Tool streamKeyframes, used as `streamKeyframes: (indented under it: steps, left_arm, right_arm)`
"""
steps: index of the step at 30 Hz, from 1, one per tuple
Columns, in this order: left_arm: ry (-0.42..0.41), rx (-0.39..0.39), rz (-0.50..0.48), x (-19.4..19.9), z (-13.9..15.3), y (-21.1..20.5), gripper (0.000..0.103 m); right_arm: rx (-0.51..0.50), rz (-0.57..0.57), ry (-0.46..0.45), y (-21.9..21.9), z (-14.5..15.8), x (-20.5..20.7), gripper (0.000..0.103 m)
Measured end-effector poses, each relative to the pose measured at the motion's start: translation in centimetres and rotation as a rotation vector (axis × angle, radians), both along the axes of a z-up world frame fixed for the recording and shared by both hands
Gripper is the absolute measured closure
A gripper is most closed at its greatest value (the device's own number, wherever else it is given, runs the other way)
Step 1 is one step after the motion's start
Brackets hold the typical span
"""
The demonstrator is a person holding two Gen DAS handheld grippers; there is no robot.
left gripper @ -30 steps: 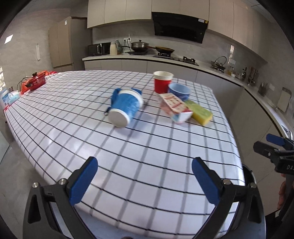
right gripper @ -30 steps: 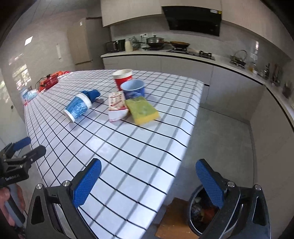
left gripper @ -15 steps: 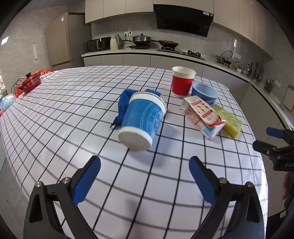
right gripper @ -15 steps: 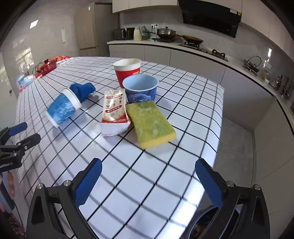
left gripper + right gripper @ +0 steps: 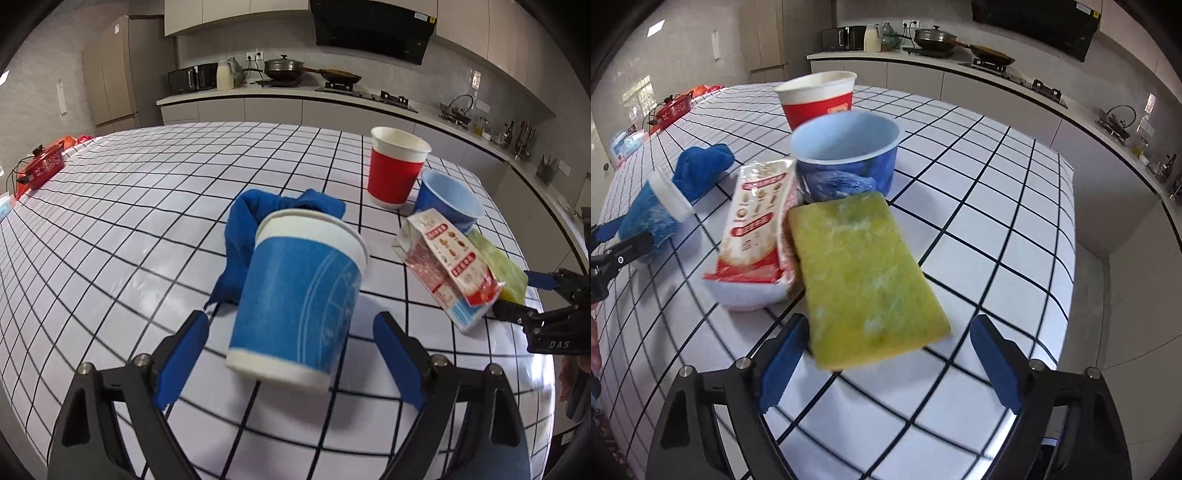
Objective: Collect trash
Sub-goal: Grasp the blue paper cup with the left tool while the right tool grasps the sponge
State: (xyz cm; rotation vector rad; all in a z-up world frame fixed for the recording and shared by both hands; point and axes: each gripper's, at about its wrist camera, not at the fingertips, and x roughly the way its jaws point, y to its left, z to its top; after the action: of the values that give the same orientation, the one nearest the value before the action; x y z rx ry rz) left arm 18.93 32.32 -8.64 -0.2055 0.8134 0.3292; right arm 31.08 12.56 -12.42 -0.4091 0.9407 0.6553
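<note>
Kitchen counters and a stove run behind a table covered in a white cloth with a black grid [image 5: 110,229]. From the left wrist view, the left gripper [image 5: 291,354] has its blue-padded jaws apart, having just been closing, with a blue-and-white paper cup lying on its side [image 5: 295,295] between them, neither pad pressing on it. A crumpled blue cloth [image 5: 258,218] lies just behind the cup. Farther right stand an upright red paper cup [image 5: 397,168] and a blue paper bowl [image 5: 448,203], with a red-and-white snack packet [image 5: 448,273] in front of them. From the right wrist view, the right gripper [image 5: 888,360] is likewise spread, its jaws having just been closing, around the near end of a yellow-green rectangular sponge [image 5: 862,273] (its left pad is very close to the sponge edge; contact cannot be judged). The sponge lies against the snack packet, with the blue bowl behind it.
</note>
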Motion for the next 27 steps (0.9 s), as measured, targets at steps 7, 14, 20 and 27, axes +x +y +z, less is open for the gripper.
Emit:
streamKeyframes:
  steps: [7, 14, 20, 27]
  left_arm:
    - [0.019, -0.016, -0.009, 0.4, -0.5, 0.4, 0.021]
    - [-0.005, -0.047, -0.010, -0.4, -0.5, 0.5, 0.041]
    - [-0.045, -0.033, -0.009, -1.9, 0.8, -0.1, 0.042]
    - [-0.076, -0.027, -0.027, -4.3, 2.2, -2.0, 0.042]
  right_arm:
    - [0.026, 0.010, 0.018, 1.1, 0.0, 1.0, 0.023]
    - [0.055, 0.000, 0.033, 1.2, 0.6, 0.2, 0.047]
    - [0.093, -0.024, 0.010, 0.0, 1.8, -1.6, 0.049]
    - [0.117, -0.053, -0.020, -2.6, 3.5, -3.5, 0.049]
